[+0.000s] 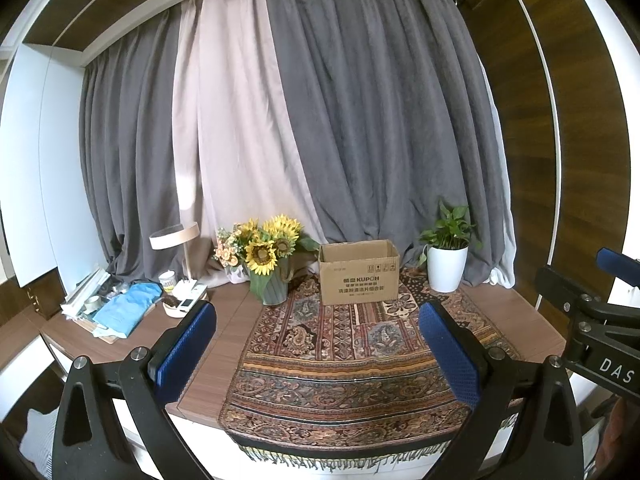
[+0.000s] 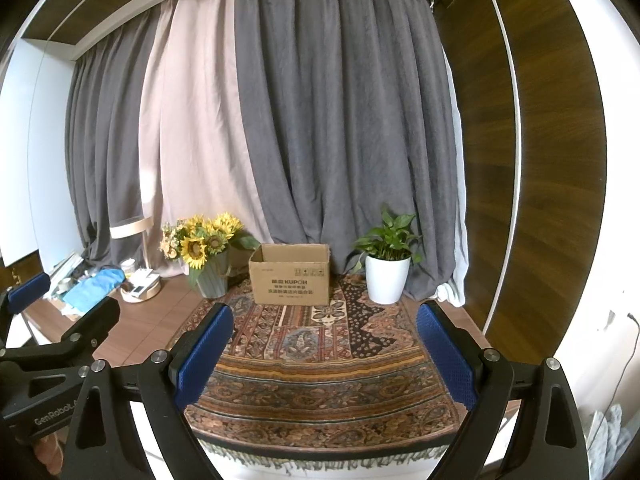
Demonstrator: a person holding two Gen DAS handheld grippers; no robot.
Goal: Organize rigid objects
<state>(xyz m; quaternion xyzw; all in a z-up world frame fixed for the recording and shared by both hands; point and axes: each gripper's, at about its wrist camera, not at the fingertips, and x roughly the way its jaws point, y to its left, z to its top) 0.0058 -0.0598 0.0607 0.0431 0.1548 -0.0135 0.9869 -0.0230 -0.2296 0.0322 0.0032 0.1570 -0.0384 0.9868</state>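
An open brown cardboard box [image 1: 359,273] [image 2: 291,276] stands upright on the patterned runner [image 1: 344,364] [image 2: 320,368] near the back of the wooden table [image 1: 132,344]. Its inside is hidden from both views. My left gripper [image 1: 318,316] hovers over the front edge of the table, open, with nothing between its blue pads [image 1: 184,348]. My right gripper [image 2: 324,318] hangs beside it to the right, also open and empty, blue pads [image 2: 448,360] wide apart. Each gripper shows at the edge of the other's view.
A vase of sunflowers [image 1: 268,264] [image 2: 208,260] stands left of the box, a white potted plant [image 1: 446,268] [image 2: 386,276] right of it. At the far left lie a desk lamp [image 1: 176,240], a blue cloth [image 1: 124,308], a tray of small items [image 1: 184,300]. Curtains hang behind.
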